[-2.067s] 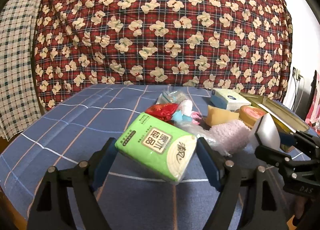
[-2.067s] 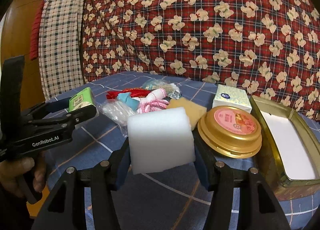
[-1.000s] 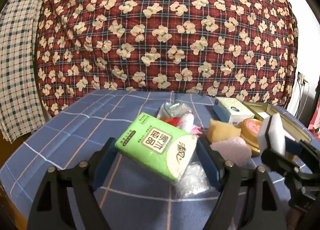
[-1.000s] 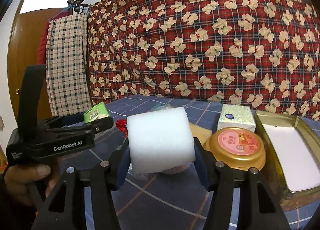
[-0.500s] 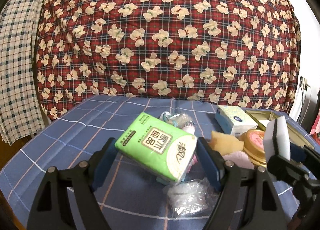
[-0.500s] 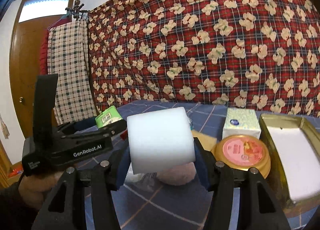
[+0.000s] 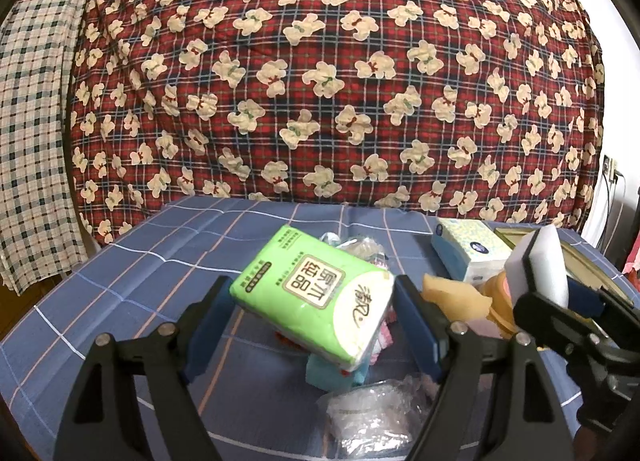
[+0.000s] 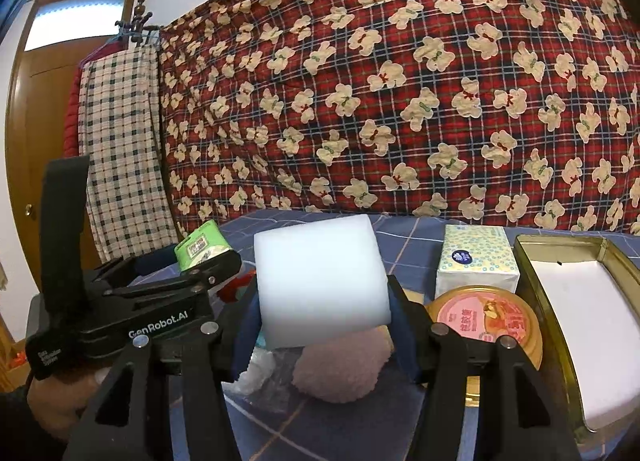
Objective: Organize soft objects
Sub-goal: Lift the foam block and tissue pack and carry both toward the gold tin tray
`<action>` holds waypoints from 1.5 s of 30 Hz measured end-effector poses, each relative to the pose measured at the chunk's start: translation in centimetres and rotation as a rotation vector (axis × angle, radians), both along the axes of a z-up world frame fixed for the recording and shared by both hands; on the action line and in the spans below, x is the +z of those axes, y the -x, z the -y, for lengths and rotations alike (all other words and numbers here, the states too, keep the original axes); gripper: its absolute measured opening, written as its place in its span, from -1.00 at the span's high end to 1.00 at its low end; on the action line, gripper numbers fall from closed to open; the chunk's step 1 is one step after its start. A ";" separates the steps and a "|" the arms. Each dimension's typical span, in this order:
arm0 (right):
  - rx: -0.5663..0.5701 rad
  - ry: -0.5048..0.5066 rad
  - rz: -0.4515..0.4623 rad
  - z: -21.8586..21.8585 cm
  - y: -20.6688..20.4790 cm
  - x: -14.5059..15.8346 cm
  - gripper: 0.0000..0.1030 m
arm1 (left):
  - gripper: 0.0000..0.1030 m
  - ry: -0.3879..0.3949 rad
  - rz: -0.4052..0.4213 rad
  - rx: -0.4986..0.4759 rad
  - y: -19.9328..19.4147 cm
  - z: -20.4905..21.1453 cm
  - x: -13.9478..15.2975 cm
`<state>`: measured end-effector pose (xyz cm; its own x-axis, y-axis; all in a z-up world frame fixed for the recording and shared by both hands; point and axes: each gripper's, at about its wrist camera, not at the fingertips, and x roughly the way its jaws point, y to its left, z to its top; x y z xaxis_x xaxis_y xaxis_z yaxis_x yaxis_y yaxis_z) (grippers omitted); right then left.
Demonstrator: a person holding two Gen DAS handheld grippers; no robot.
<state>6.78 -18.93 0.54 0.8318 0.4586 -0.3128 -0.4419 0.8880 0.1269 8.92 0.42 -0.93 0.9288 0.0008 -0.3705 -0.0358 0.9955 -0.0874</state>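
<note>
My left gripper [image 7: 312, 325] is shut on a green tissue pack [image 7: 316, 293], held tilted above the blue checked cloth [image 7: 160, 261]. My right gripper [image 8: 322, 321] is shut on a white foam block [image 8: 320, 277], lifted over a pink fluffy pad [image 8: 340, 365]. In the left wrist view the right gripper and its foam block [image 7: 538, 265] show at the right. The right wrist view has the left gripper with its green tissue pack [image 8: 202, 247] at the left, and a hand [image 8: 56, 405] under it.
A floral tissue box [image 8: 476, 261], a round gold tin [image 8: 488, 317] and an open rectangular metal tin [image 8: 572, 293] stand at the right. A yellow sponge [image 7: 452, 297], a clear plastic bag [image 7: 372, 417] and small soft items lie beneath the grippers. A red patterned quilt [image 7: 320, 81] rises behind.
Both grippers have drifted a little up and along over the cloth, still holding their loads. The items on the cloth sit lower in both views.
</note>
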 end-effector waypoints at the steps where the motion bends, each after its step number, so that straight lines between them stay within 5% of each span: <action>1: -0.004 0.000 0.004 0.0 0.0 0.0 -0.16 | -0.56 0.000 0.001 0.001 0.0 0.0 0.0; 19: -0.024 0.077 0.049 -2.3 -2.0 0.2 -0.16 | -0.56 0.007 0.011 0.054 -2.0 -0.4 0.4; 29: -0.025 0.087 0.054 -2.5 -4.7 2.8 -0.16 | -0.56 0.009 0.007 0.059 -3.7 -0.7 2.2; 45: -0.082 0.031 0.044 0.0 -7.7 4.5 -0.16 | -0.56 -0.010 -0.006 0.040 -6.0 1.3 3.7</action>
